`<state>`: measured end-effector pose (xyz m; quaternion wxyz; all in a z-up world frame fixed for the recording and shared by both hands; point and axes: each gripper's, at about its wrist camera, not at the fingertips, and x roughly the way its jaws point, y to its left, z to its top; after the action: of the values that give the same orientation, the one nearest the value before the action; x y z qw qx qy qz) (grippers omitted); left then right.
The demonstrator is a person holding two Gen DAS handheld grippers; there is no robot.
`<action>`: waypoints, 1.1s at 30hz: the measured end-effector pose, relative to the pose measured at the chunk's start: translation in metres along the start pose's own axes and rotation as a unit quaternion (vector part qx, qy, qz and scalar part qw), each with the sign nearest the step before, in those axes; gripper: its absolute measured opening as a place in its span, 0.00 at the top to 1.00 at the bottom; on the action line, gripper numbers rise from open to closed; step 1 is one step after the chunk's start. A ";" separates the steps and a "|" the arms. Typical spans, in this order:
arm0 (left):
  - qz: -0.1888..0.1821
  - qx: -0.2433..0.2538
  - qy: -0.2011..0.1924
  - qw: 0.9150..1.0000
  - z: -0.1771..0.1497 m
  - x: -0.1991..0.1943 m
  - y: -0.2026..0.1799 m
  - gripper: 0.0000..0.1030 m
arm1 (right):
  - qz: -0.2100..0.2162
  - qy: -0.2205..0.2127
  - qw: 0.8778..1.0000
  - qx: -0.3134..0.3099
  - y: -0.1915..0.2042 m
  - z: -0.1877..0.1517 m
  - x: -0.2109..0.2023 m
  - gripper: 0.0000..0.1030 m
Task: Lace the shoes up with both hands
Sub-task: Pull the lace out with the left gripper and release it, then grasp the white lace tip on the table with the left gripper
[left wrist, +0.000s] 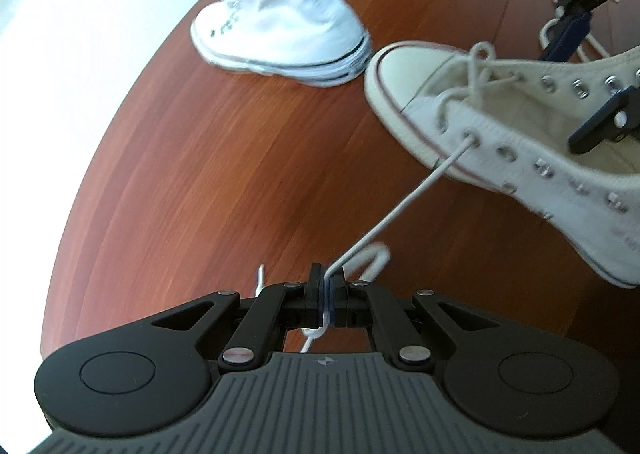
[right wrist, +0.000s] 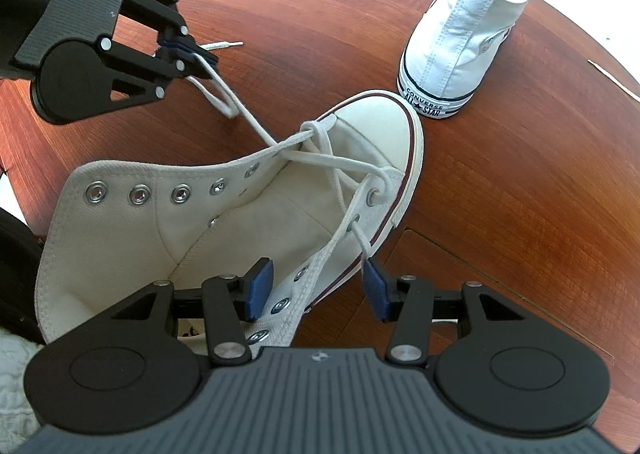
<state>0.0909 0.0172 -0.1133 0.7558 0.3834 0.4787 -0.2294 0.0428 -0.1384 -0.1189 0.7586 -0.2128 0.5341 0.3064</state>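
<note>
Lace (left wrist: pixel 404 210) runs taut from shoe (left wrist: pixel 520 142) into left claw (left wrist: pixel 326 286).

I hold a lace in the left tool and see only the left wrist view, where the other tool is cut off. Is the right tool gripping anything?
Observer: No. The right tool is open and straddles the side wall of the cream shoe, one pad inside, one outside.
Operator: Where does the lace go on that side?
Observer: The lace leaves an eyelet near the toe and runs down behind the outer pad; its tip is hidden.
Operator: Anything loose nearby?
Observer: A thin pale strip, perhaps a spare lace, lies on the table past the white shoe.
</note>
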 end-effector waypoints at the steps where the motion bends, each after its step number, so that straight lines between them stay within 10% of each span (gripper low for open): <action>1: 0.001 -0.004 0.003 1.000 -0.003 0.000 0.002 0.97 | 0.000 0.000 1.000 0.000 0.000 0.000 0.000 0.50; 10: -0.010 -0.013 0.013 1.000 -0.016 -0.001 0.006 0.94 | -0.002 0.000 1.000 -0.001 0.001 0.001 0.002 0.50; 15: -0.024 -0.011 0.004 1.000 -0.018 -0.006 0.003 0.60 | -0.003 0.001 1.000 -0.002 0.001 0.002 0.002 0.50; 33: -0.069 -0.116 -0.043 0.990 -0.039 -0.037 0.029 0.55 | -0.007 -0.001 1.000 0.001 0.005 0.001 0.001 0.50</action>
<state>0.0741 0.0653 -0.0791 0.7974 0.2489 0.4942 -0.2409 0.0405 -0.1340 -0.1196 0.7612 -0.2157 0.5322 0.3013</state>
